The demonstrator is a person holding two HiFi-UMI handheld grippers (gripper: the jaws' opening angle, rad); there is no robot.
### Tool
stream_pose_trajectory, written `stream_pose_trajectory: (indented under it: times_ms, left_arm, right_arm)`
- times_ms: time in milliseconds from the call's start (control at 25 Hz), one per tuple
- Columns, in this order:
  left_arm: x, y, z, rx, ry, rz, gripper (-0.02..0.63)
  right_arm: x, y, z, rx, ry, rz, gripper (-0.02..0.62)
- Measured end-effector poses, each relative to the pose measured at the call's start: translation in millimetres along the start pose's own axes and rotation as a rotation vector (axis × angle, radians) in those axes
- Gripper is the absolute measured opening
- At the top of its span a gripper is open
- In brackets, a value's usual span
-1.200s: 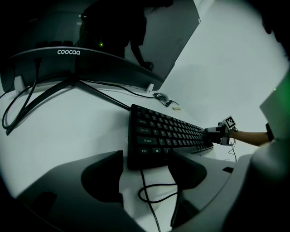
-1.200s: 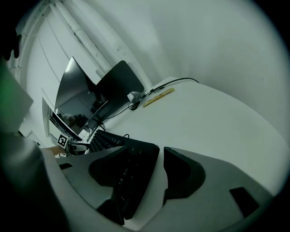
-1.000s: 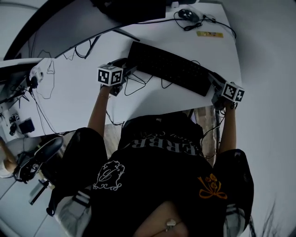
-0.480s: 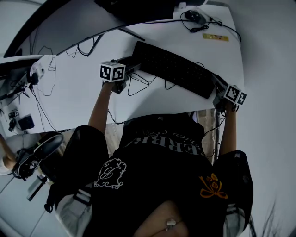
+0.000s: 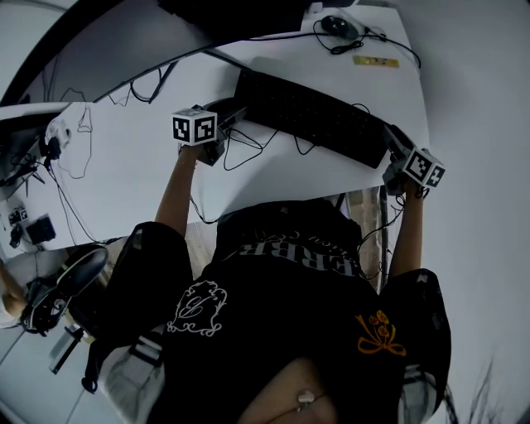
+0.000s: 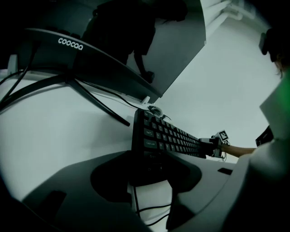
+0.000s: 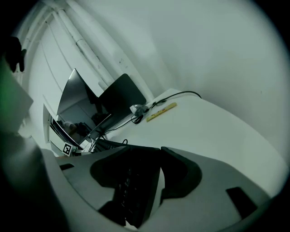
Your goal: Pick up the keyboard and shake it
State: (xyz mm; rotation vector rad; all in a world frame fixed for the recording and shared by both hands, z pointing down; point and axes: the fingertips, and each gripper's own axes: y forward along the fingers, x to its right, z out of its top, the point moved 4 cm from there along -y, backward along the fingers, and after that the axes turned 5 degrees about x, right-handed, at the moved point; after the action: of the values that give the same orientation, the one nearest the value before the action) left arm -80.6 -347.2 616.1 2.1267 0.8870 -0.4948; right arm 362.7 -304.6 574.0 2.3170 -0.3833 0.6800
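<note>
A black keyboard point(image 5: 315, 116) lies aslant on the white desk point(image 5: 132, 174). My left gripper point(image 5: 234, 121) is at its left end and my right gripper point(image 5: 392, 147) at its right end. In the left gripper view the keyboard point(image 6: 167, 136) runs away from me. Its near end sits between my left gripper's point(image 6: 152, 159) jaws, which are closing against it. The right gripper point(image 6: 210, 146) shows at the far end. In the right gripper view the keyboard's end point(image 7: 131, 181) fills the gap of the right gripper point(image 7: 141, 154), with both pads against it.
A monitor point(image 5: 236, 15) on splayed stand legs point(image 6: 97, 102) stands behind the keyboard. A mouse point(image 5: 335, 25) and a yellow ruler point(image 5: 375, 60) lie at the far right. Loose cables point(image 5: 248, 149) trail under the keyboard's left end. The desk's front edge is close to the person's lap.
Both grippers have closed in on the keyboard's ends. The keyboard has shifted slightly to the right and away, and a shadow now shows beside its far left corner.
</note>
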Motion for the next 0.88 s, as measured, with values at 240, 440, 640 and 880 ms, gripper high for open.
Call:
stream_pose_trajectory:
  times_ms: [240, 440, 640, 880]
  left_arm:
    - [19.8, -3.3, 31.2, 0.110, 0.099, -0.018, 0.213]
    - [37.9, -13.0, 56.3, 0.191, 0.173, -0.035, 0.213]
    - [49.7, -25.1, 74.3, 0.271, 0.252, -0.010, 0.209]
    - [55.1, -35.9, 79.6, 0.324, 0.312, 0.014, 0.207]
  right_arm:
    - [-17.1, -28.0, 28.6, 0.114, -0.072, 0.013, 0.222]
    - [-46.4, -52.9, 59.8, 0.204, -0.185, 0.041, 0.219]
    - [-78.6, -72.4, 86.9, 0.283, -0.321, 0.067, 0.219]
    - [-106.9, -90.8, 95.7, 0.349, -0.450, 0.087, 0.218]
